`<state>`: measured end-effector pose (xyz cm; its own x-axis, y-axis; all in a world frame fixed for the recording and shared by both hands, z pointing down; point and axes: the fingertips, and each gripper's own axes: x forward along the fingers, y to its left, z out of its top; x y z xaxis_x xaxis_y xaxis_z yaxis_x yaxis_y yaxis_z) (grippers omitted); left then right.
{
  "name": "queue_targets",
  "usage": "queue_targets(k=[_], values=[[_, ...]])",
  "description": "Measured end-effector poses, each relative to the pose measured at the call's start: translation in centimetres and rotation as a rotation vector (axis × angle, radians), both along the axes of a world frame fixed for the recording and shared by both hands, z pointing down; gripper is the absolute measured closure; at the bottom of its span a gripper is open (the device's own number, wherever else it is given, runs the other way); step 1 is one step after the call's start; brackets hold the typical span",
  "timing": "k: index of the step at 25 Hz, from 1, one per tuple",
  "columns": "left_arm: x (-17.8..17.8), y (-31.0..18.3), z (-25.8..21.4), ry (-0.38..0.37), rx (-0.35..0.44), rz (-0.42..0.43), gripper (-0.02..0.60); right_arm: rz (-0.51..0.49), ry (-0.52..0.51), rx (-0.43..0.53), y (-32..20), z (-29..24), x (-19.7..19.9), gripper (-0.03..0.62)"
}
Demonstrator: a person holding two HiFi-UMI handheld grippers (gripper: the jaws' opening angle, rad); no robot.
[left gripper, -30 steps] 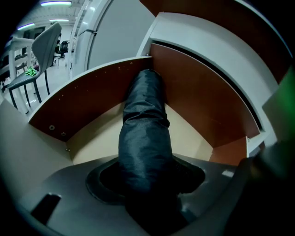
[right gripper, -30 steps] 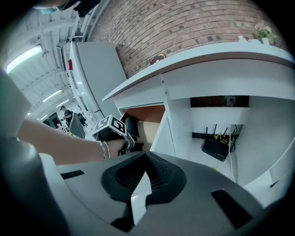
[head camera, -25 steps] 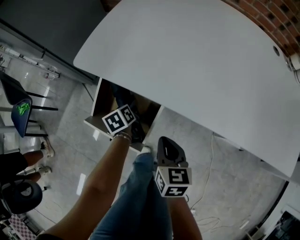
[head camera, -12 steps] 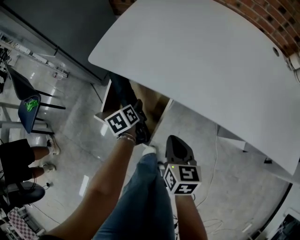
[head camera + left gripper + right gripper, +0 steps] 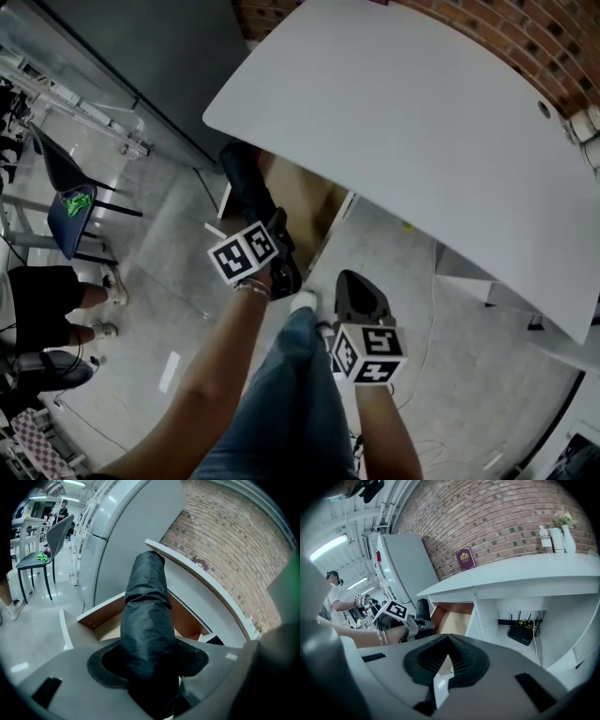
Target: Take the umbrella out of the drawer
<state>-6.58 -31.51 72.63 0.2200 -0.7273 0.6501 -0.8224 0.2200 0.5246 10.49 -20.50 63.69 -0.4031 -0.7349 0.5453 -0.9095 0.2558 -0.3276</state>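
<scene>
The left gripper (image 5: 147, 667) has a smooth grey shell with black pads set into its jaws and a small black rectangular inset low on its left side. The right gripper (image 5: 448, 658) is built alike: grey shell, black ribbed pads and a dark rectangular inset on either side. Behind each gripper sits a white cube printed with black square markers, the left cube (image 5: 246, 253) and the right cube (image 5: 368, 352). Just behind the left cube a thin bracelet (image 5: 251, 289) rings the wrist. The left forearm (image 5: 211, 375) and right forearm (image 5: 386, 436) are bare. Between the grippers show blue jeans (image 5: 281, 403) and a white shoe (image 5: 303, 301).
</scene>
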Motion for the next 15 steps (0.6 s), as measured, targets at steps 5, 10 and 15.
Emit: queue_targets(k=[5, 10, 15], values=[[-0.7, 2.8, -3.3, -0.015, 0.009, 0.021, 0.331, -0.024, 0.001, 0.010, 0.0, -3.1, -0.4, 0.602], [-1.4, 4.9, -7.1, -0.018, 0.037, 0.017, 0.331, -0.082, 0.040, 0.051, 0.5, -6.9, -0.7, 0.602], [-1.5, 6.7, -11.9, 0.016, 0.099, 0.044, 0.331, -0.159, 0.112, 0.099, 1.8, -10.9, -1.2, 0.602]])
